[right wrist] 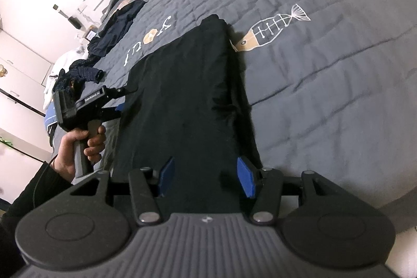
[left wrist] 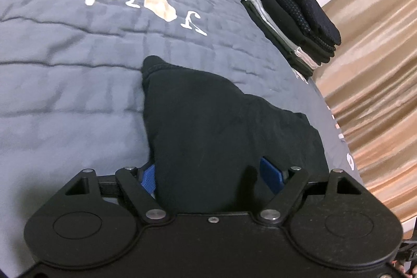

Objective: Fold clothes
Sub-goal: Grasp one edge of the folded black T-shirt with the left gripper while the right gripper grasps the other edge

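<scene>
A black garment (right wrist: 182, 95) lies as a long folded strip on the grey quilt (right wrist: 325, 95). My right gripper (right wrist: 206, 173) stands over its near end. Its blue pads (right wrist: 246, 179) are apart, and cloth spreads flat between and beyond them. At the strip's left edge is my left gripper (right wrist: 122, 98), jaws apart around the cloth's edge. In the left wrist view the black garment (left wrist: 208, 116) bulges up between the wide-set blue pads (left wrist: 271, 173) of my left gripper (left wrist: 209, 168). No pad visibly pinches the cloth.
Folded clothes are stacked (left wrist: 286, 12) along the quilt's (left wrist: 65, 82) far right edge, beside a tan curtain (left wrist: 365, 69). Loose dark clothes (right wrist: 117, 28) and a dotted navy piece (right wrist: 83, 72) lie at the left. A person's hand (right wrist: 80, 145) holds the left gripper's handle.
</scene>
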Action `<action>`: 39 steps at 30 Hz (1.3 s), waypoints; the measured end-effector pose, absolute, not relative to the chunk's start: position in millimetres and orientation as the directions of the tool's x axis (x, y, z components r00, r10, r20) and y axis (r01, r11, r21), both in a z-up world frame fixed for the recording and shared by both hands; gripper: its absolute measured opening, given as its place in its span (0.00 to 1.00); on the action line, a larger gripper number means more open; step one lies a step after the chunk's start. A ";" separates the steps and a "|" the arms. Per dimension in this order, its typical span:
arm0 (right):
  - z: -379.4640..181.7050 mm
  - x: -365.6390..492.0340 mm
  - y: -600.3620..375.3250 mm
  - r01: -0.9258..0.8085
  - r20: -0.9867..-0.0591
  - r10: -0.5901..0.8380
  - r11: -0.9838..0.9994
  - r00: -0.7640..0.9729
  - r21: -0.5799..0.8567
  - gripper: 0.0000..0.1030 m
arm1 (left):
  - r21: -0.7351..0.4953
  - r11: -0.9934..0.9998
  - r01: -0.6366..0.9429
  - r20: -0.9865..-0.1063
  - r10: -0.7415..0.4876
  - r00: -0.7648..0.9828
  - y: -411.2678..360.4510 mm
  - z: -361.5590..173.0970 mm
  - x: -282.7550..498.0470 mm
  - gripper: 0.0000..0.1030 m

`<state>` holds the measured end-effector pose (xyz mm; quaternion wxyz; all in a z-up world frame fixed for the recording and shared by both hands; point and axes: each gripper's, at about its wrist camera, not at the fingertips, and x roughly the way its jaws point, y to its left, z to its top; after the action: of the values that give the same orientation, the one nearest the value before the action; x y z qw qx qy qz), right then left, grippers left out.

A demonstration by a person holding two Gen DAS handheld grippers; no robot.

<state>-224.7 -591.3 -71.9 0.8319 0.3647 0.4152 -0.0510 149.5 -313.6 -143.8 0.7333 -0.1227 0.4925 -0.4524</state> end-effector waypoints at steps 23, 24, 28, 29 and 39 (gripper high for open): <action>-137.3 -215.0 -634.9 0.351 -0.677 0.395 0.632 0.621 0.691 0.62 | -0.632 0.490 0.601 -0.598 -0.801 0.024 -322.8 -152.8 157.2 0.94; -139.5 -213.6 -636.4 0.343 -0.660 0.411 0.615 0.629 0.710 0.69 | -0.631 0.489 0.603 -0.598 -0.801 0.023 -323.1 -152.8 157.1 0.94; -141.7 -209.6 -635.7 0.293 -0.593 0.486 0.559 0.642 0.775 0.88 | -0.629 0.485 0.607 -0.596 -0.802 0.022 -323.3 -153.1 156.6 0.97; -140.7 -207.9 -634.2 0.278 -0.581 0.508 0.552 0.636 0.786 0.89 | -0.630 0.484 0.608 -0.595 -0.803 0.023 -322.9 -153.4 156.3 0.97; -146.2 -195.2 -631.0 0.225 -0.497 0.636 0.462 0.591 0.858 0.88 | -0.630 0.472 0.616 -0.585 -0.811 0.022 -320.7 -154.9 155.5 0.98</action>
<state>-195.2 -631.0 -146.2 0.7388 0.4997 0.4304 0.1391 155.5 -320.7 -154.9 0.7079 -0.1003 0.4846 -0.5039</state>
